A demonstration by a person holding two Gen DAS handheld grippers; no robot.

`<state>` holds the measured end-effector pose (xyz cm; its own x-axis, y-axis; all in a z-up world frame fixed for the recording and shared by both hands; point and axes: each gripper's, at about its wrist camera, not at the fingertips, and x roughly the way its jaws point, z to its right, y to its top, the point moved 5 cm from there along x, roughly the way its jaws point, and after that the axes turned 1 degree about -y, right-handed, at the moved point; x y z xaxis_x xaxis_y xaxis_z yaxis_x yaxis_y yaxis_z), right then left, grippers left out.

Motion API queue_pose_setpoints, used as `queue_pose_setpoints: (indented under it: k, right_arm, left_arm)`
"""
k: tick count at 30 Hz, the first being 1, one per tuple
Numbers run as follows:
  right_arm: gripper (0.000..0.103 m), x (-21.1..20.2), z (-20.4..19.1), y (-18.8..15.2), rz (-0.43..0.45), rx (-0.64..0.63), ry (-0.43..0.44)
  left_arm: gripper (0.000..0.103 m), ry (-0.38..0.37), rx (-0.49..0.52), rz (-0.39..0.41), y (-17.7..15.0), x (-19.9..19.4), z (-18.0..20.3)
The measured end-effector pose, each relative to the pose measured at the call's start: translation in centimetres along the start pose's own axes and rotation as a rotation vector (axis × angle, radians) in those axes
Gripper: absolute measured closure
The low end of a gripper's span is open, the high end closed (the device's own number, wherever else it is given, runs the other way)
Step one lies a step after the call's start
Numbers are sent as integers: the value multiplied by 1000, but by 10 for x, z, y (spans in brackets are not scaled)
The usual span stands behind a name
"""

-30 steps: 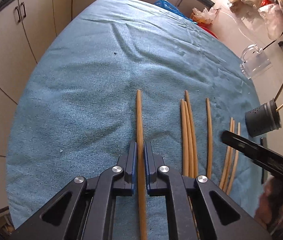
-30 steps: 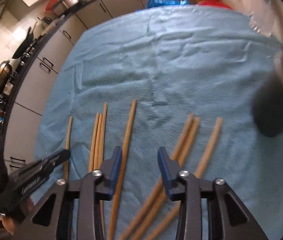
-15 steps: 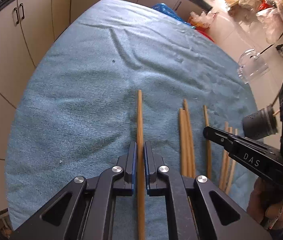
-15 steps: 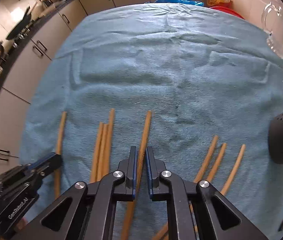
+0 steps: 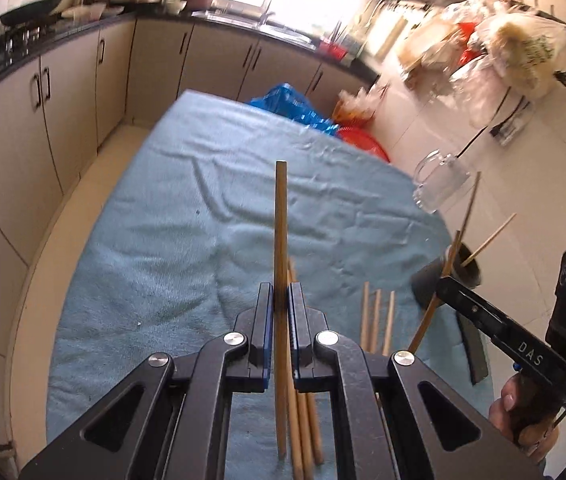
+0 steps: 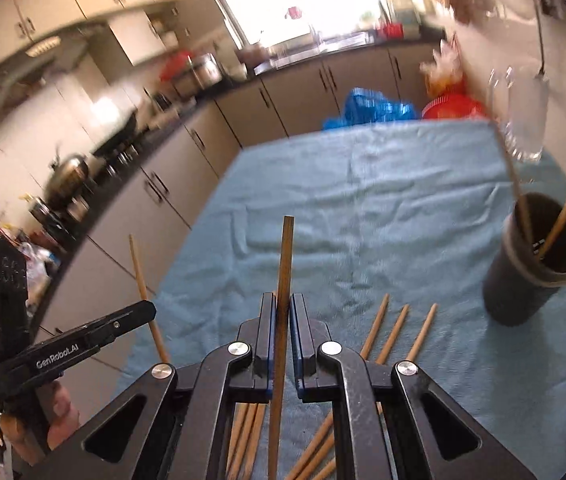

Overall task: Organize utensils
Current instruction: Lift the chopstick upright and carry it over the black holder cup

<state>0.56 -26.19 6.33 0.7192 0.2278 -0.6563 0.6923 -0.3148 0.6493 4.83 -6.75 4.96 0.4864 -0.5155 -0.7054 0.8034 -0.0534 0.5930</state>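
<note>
Wooden chopsticks ride clamped, one in the left gripper [image 5: 281, 304] and one in the right gripper [image 6: 281, 312]. Both are lifted off the blue towel [image 5: 187, 240], probably bound for the dark holder [image 6: 531, 268], where two blurred sticks stand.

Two wooden chopsticks [image 5: 281, 236] [image 6: 285, 264] clamped btwn fingers, lifted; rest flat below fingers; dark holder [image 6: 531, 268] right w/ two sticks

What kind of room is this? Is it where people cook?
Most likely a home kitchen, yes. A pan sits on the dark counter, cabinets run below it, and there is a kettle.
</note>
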Motion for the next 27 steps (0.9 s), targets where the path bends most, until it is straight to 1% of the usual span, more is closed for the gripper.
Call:
queue_pose_setpoints:
  k: [5,10,23,27]
  right_arm:
    - [96,-28,-1,-2,98,8,26]
    - [96,-46,1,1,159,21,36]
    - [96,-73,9,6,231,49,34]
    - [96,-82,17,8,248,63,33]
  left_arm:
    - [96,-16,25,43,3,-24,14]
    - [96,-19,31,70,8,-39,18]
    - [96,-31,59,83,13,-41,33]
    - [96,-35,69,82,13,-41,40]
